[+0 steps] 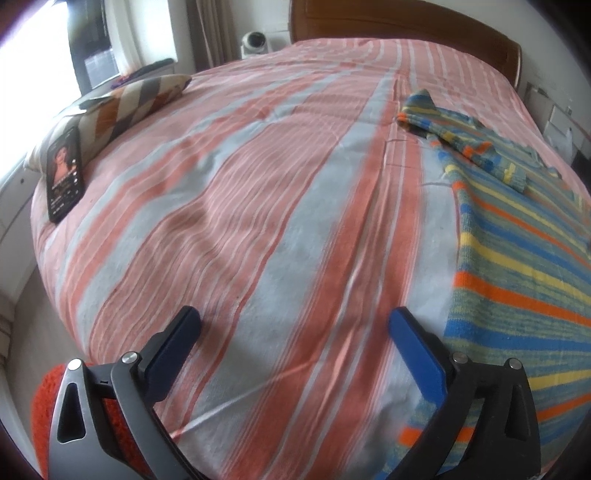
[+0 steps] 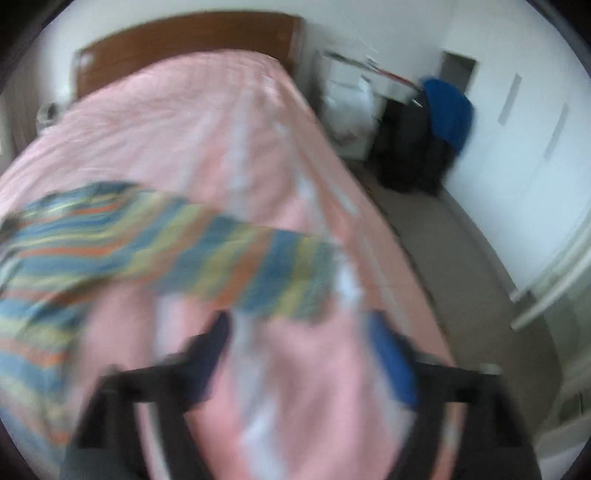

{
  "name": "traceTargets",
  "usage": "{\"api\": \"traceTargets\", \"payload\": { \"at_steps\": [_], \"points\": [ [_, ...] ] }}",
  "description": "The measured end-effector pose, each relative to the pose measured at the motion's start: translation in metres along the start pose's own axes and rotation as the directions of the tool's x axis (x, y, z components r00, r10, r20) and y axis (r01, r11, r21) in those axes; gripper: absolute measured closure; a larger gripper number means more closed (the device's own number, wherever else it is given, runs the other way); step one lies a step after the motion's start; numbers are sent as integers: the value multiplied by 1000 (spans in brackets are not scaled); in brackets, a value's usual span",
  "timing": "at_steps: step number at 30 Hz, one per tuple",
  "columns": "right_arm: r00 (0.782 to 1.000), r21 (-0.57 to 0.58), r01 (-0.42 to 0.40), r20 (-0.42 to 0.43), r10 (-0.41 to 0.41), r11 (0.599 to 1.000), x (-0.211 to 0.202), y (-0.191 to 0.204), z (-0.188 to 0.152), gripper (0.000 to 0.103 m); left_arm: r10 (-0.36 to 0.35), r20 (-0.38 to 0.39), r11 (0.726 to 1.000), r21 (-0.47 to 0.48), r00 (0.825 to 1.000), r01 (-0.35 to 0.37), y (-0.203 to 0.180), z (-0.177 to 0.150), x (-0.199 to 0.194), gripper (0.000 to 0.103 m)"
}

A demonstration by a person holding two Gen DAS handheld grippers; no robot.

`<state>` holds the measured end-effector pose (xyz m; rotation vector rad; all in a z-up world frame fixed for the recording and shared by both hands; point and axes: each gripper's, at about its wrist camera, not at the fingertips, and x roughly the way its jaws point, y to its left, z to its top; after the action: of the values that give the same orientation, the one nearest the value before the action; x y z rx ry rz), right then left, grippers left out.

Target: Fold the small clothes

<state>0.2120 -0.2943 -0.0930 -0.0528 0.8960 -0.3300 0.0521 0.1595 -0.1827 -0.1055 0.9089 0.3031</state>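
A small knitted sweater (image 1: 517, 266) with blue, yellow, orange and green stripes lies spread on the bed at the right of the left wrist view, one sleeve (image 1: 454, 129) stretched toward the headboard. My left gripper (image 1: 295, 328) hovers over bare bedsheet to the left of the sweater's hem, jaws wide open with nothing between them. In the blurred right wrist view the sweater's other sleeve (image 2: 229, 266) lies across the sheet, just ahead of my right gripper (image 2: 299, 332). That gripper stands open and holds nothing.
The bed (image 1: 229, 206) carries a pink and pale blue striped sheet. A phone (image 1: 63, 173) leans on a patterned cushion (image 1: 122, 107) at its far left. A wooden headboard (image 1: 399, 22) closes the far end. Right of the bed are floor (image 2: 461, 266), dark bags (image 2: 410, 155) and white wardrobe doors (image 2: 524, 155).
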Motion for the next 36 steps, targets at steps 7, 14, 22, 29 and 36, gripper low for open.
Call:
{"api": "traceTargets", "payload": {
  "at_steps": [7,14,22,29,36],
  "points": [
    [998,-142,-24,52,32,990,-89,108,-42,15,-3,11,1000,8,1000,3,0,-2,0,1],
    [992,-206,63,117,-40,977,-139,143,-59,15,-9,-3,1000,3,1000,9,2,-2,-1,1],
    [983,-197,148,135,-122,969,-152,139,-62,15,-7,-2,1000,4,1000,7,2,-2,-1,1],
    [983,-176,154,122,-134,972,-152,131,-63,15,-7,-2,1000,6,1000,7,2,-2,0,0],
    [983,-170,162,113,-144,972,-150,128,-65,15,-7,-1,1000,8,1000,7,2,-2,0,0]
  ]
}}
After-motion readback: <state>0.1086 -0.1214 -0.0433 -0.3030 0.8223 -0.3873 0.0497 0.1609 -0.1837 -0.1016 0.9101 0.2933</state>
